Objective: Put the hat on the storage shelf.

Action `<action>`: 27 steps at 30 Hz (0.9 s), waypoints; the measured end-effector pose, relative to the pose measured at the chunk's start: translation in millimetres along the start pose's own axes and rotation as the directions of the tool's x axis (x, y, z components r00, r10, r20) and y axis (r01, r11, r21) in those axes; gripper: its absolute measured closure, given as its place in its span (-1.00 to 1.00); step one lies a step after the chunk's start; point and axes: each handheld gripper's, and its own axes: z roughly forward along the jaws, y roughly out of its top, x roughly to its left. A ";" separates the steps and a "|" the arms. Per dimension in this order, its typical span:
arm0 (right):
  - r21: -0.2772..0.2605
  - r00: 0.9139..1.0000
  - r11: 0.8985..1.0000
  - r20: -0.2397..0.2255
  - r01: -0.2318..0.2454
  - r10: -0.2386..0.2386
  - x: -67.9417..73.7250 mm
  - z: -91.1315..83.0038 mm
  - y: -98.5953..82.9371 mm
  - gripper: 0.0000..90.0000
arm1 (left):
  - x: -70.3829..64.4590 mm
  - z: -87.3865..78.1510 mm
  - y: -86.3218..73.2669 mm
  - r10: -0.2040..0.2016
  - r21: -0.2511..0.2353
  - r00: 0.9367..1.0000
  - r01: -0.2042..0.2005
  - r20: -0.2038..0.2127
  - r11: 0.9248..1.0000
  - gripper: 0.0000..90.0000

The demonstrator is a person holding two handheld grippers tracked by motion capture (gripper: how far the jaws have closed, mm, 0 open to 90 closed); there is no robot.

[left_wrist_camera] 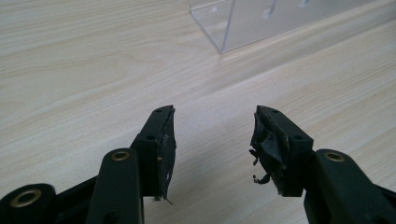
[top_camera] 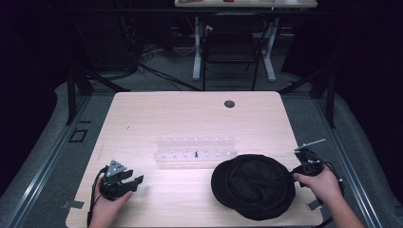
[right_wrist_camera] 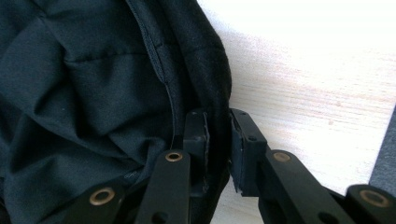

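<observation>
A black fabric hat (top_camera: 254, 185) lies on the light wooden table (top_camera: 190, 114) at the front right. My right gripper (top_camera: 295, 175) is at the hat's right edge, and in the right gripper view its jaws are shut on the hat's (right_wrist_camera: 93, 79) rim, with the gripper (right_wrist_camera: 218, 126) pinching the dark fabric. My left gripper (top_camera: 135, 180) rests low over the table's front left, open, with nothing between its jaws. Bare wood lies ahead of the left gripper (left_wrist_camera: 214, 126), whose worn black pads (left_wrist_camera: 167, 144) stand well apart.
A clear acrylic rack (top_camera: 195, 151) with small pegs stands mid-table, between the two grippers and behind the hat; its corner (left_wrist_camera: 224, 28) shows ahead of the left gripper. A round dark grommet (top_camera: 229, 103) sits near the far edge. A chair (top_camera: 230, 45) stands beyond the table.
</observation>
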 end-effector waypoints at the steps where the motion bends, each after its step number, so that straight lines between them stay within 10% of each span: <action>1: -0.034 1.000 0.999 -0.012 -0.024 0.024 0.2 3.4 -1.2 0.73 | -0.1 0.1 0.0 0.000 0.001 1.000 0.000 0.000 1.000 0.08; 20: 0.037 0.995 0.999 -0.097 -0.008 0.012 -7.6 -1.6 -3.0 0.95 | 1.5 -0.6 0.2 -0.005 0.003 1.000 0.005 -0.006 1.000 0.08; 21: -0.018 0.991 0.998 -0.120 -0.058 0.055 -5.6 1.2 -5.3 0.95 | 1.6 -0.4 0.1 -0.005 -0.001 1.000 0.005 -0.008 1.000 0.08; 22: 0.056 0.995 0.998 -0.101 0.013 -0.007 -9.4 -5.1 -2.9 0.95 | 1.7 -0.4 0.1 -0.005 -0.001 1.000 0.005 -0.007 1.000 0.08; 27: 0.010 0.988 0.999 -0.150 -0.039 0.040 -8.0 -8.6 -6.1 0.95 | 1.7 -0.8 0.2 -0.003 0.003 1.000 0.003 -0.007 1.000 0.08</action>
